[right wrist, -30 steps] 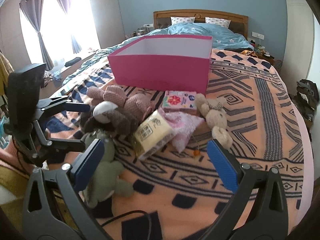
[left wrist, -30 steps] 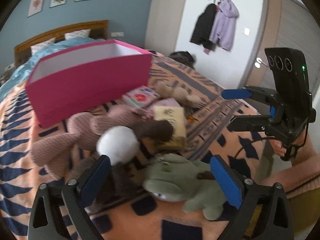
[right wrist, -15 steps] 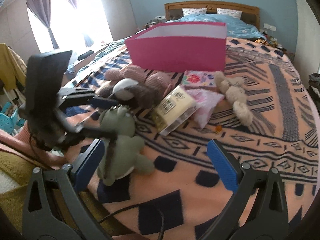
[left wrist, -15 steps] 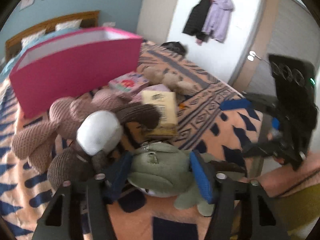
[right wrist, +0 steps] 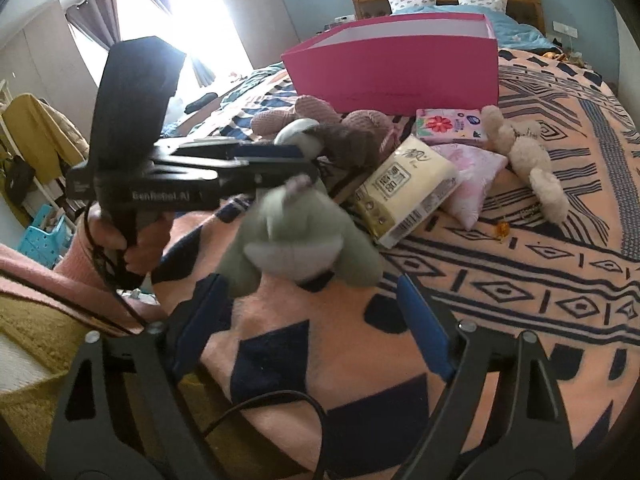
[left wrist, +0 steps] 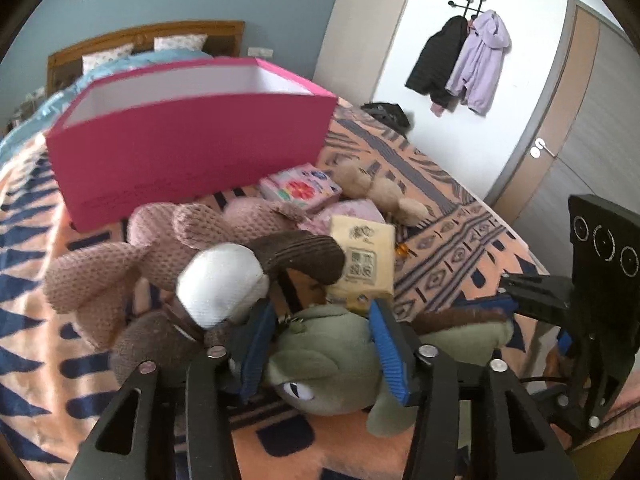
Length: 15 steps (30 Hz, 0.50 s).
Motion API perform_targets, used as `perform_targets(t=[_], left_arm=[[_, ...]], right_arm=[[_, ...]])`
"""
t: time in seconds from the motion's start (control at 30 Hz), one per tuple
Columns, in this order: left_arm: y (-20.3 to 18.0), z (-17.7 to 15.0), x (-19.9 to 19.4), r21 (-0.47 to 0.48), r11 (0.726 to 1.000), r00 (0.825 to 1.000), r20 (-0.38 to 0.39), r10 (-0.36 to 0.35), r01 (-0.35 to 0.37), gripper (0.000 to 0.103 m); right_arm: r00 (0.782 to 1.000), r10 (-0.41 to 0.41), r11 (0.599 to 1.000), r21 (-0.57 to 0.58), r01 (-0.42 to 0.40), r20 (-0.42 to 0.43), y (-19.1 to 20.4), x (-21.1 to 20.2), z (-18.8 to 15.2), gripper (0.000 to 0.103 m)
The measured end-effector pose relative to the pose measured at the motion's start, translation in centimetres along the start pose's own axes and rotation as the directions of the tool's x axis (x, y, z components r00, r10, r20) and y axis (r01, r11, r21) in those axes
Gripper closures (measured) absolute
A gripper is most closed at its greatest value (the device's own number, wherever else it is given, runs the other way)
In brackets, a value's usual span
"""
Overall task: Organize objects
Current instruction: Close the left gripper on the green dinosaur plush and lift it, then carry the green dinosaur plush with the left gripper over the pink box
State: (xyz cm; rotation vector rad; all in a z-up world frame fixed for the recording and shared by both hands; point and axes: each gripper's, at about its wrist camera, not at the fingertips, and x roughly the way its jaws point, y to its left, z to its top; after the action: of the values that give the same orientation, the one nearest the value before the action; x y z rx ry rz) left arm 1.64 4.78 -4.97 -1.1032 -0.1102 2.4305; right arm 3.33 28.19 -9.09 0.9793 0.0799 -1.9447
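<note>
The green plush [left wrist: 332, 356] is soft and olive-grey, with a pale belly, a half-lidded eye and a metal clasp on top. It sits at the near edge of the bed [right wrist: 520, 264], at six o'clock from the pink box [left wrist: 192, 148], with the brown dog [left wrist: 224, 284] just at its nine o'clock. My left claw [left wrist: 320, 344] angles down onto it, jaws closing, blue pads pressed on either side of its head. My right claw [right wrist: 308, 312] also points down, at six o'clock from the plush, closing too, but nothing is between its pads. My left hand [right wrist: 116, 236] wraps the handle.
</note>
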Motion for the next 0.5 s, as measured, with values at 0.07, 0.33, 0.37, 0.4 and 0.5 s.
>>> perform_targets(t=[0.07,0.33,0.37,0.4,0.5], left_arm=[[-0.1,-0.4,0.5,-0.002,1.000,0.999,-0.032,-0.023,0.023,0.041],[0.3,-0.8,0.1,-0.014,0.996,0.993,-0.070,-0.094,0.093,0.038],[0.4,-0.9,0.1,-0.014,0.994,0.992,-0.076,-0.105,0.104,0.038],[0.4,-1.0,0.1,-0.018,0.993,0.989,-0.083,-0.119,0.118,0.038],[0.7,-1.4,0.0,-0.036,0.989,0.985,-0.089,-0.149,0.146,0.038]], right_arm=[[1.000,0.000,1.000,0.019,0.001,-0.007,-0.1,0.4,0.1,0.035],[0.999,-0.007,0.999,0.046,0.009,-0.046,-1.5,0.8,-0.6,0.038],[0.998,-0.014,0.998,0.055,0.017,-0.054,-1.7,0.9,-0.7,0.038],[0.998,-0.010,0.998,0.064,0.014,-0.061,-2.0,1.0,-1.0,0.038],[0.999,0.003,0.997,0.075,0.001,-0.054,-2.1,0.9,-1.2,0.041]])
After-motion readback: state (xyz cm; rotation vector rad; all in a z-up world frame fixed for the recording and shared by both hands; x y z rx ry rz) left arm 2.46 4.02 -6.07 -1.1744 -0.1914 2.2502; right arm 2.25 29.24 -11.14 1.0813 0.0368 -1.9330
